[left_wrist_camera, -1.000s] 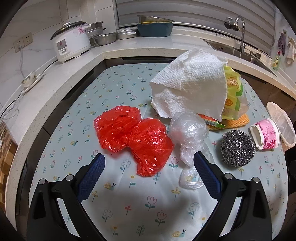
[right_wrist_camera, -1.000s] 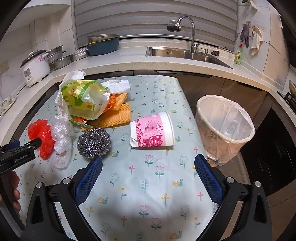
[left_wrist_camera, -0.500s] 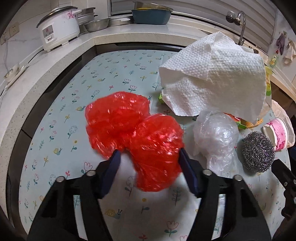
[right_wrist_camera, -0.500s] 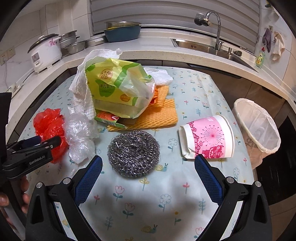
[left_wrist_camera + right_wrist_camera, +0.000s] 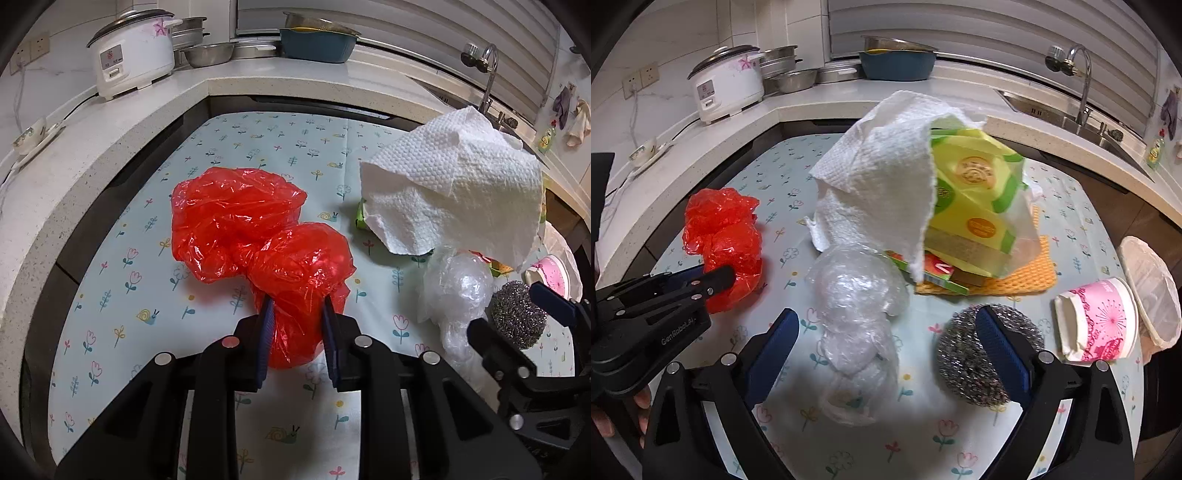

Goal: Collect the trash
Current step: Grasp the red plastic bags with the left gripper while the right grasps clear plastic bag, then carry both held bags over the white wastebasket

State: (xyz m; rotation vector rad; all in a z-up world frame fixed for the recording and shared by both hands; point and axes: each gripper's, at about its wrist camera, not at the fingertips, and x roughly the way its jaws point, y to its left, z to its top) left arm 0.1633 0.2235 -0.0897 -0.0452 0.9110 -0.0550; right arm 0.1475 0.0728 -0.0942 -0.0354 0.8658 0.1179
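Red plastic bag [image 5: 258, 254], crumpled on the floral tablecloth [image 5: 221, 147], is now pinched at its near end by the left gripper [image 5: 297, 332], which stood wide open a second ago. The right gripper [image 5: 882, 354], jaws spread, has moved over the clear plastic wad [image 5: 857, 314]. White counter [image 5: 92, 155] curves around the table.

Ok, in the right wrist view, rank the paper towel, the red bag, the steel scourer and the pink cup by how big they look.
1. paper towel, clearly largest.
2. red bag, partly hidden behind the left tongs.
3. steel scourer and pink cup look about alike; the scourer is nearer the camera and partly covered, so no ranking between them.
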